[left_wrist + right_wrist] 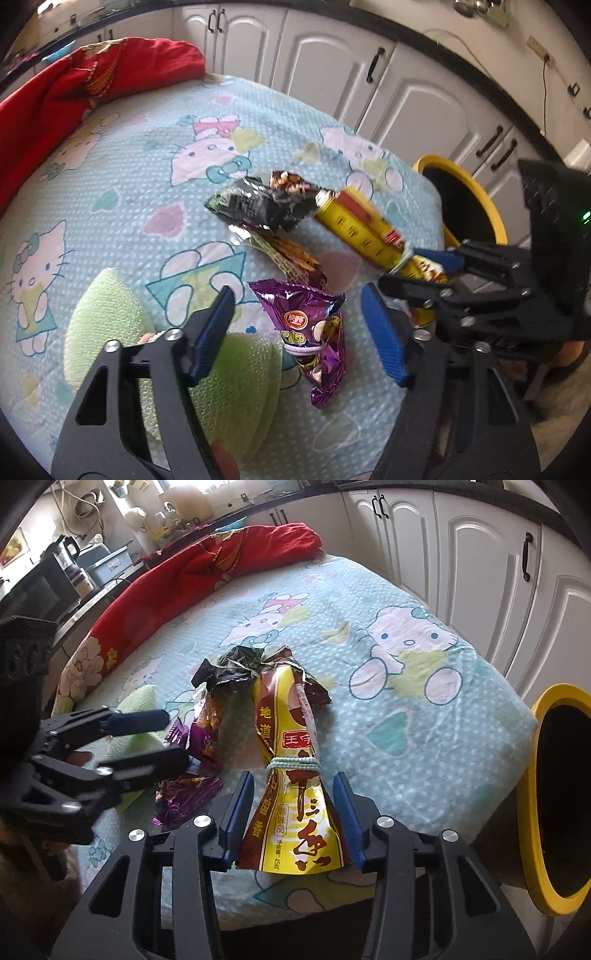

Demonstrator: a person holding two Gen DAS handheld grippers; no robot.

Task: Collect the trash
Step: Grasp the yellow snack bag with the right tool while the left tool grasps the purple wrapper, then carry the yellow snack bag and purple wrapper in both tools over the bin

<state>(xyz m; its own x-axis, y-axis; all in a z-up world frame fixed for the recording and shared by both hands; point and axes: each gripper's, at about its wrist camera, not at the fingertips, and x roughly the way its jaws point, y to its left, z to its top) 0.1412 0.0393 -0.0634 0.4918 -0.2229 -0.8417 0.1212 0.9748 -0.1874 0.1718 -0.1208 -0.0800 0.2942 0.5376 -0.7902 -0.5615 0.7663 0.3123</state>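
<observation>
Several snack wrappers lie in a heap on a pale blue cartoon-cat sheet (110, 155). A yellow and brown packet (291, 823), tied with a pale band, lies between the pads of my right gripper (293, 779), and its wide end touches both pads. My left gripper (299, 325) is open over a purple packet (314, 332), with a gap on each side. A black wrapper (251, 203) and a brown wrapper (291, 184) lie further back. In the left wrist view my right gripper (402, 267) holds the end of the yellow packet (354, 225).
A yellow-rimmed bin (436, 160) with a dark inside stands just off the sheet's right edge, also seen as the bin (532, 794). A red quilt (184, 576) is bunched along the far side. A green cloth (107, 306) lies near my left gripper. White cabinets (424, 103) stand behind.
</observation>
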